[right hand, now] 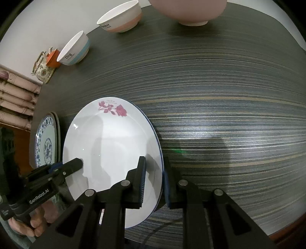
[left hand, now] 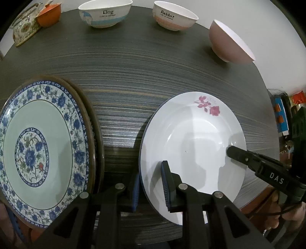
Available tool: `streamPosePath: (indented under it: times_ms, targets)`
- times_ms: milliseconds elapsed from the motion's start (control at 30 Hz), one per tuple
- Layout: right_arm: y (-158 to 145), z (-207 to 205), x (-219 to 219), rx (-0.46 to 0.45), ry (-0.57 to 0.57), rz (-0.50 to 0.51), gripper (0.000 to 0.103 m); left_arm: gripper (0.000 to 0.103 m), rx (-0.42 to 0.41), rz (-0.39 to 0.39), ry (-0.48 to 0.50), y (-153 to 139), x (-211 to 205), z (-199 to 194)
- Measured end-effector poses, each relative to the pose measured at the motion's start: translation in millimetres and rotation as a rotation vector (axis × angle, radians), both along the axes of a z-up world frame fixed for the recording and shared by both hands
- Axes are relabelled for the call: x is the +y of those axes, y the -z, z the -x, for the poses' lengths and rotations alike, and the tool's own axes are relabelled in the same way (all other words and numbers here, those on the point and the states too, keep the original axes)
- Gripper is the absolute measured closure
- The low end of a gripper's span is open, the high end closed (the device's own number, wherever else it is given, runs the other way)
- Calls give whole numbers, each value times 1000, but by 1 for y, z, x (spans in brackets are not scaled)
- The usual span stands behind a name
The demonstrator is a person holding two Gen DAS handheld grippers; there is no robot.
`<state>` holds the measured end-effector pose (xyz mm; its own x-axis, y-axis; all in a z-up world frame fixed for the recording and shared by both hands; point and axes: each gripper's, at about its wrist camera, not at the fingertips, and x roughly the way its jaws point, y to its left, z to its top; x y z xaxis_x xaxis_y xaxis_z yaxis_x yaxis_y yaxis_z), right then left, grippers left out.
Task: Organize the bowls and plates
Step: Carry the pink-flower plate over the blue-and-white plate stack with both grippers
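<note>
A white plate with a red rose print [left hand: 193,134] [right hand: 112,145] hangs slightly above the dark striped table [left hand: 133,76], casting a shadow at its left. My left gripper [left hand: 151,170] is shut on the plate's left rim, one blue pad over the plate and one outside it. My right gripper [right hand: 154,160] is shut on the opposite rim. Two stacked blue floral plates [left hand: 44,153] [right hand: 45,141] lie to the left. Along the far edge stand a Dog bowl [left hand: 105,14], a Rabbit bowl [left hand: 175,17] and a plain pink bowl [left hand: 229,42].
An orange bowl [left hand: 49,15] and a flowered tin [left hand: 24,30] sit at the far left corner. A person's hands show at the near edge. Bare striped tabletop [right hand: 220,115] stretches to the right of the white plate and between the plates and the bowls.
</note>
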<state>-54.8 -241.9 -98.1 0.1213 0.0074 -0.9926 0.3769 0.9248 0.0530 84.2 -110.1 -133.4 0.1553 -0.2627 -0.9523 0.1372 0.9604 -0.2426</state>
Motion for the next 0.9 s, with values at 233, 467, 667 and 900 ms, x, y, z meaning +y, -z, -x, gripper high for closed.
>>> streamPosePath:
  times_ms: [233, 467, 667, 900]
  targets:
    - [-7, 1, 4, -10, -21, 27, 87, 83, -15, 6, -8, -1, 7, 9]
    - [-16, 3, 8, -34, -31, 32, 88, 83, -52, -3, -12, -10, 9, 10]
    - [-22, 3, 15, -49, -47, 43, 88, 84, -66, -2, -25, -18, 19, 11]
    - [-31, -2, 24, -74, -67, 46, 88, 84, -98, -12, -42, -31, 32, 17]
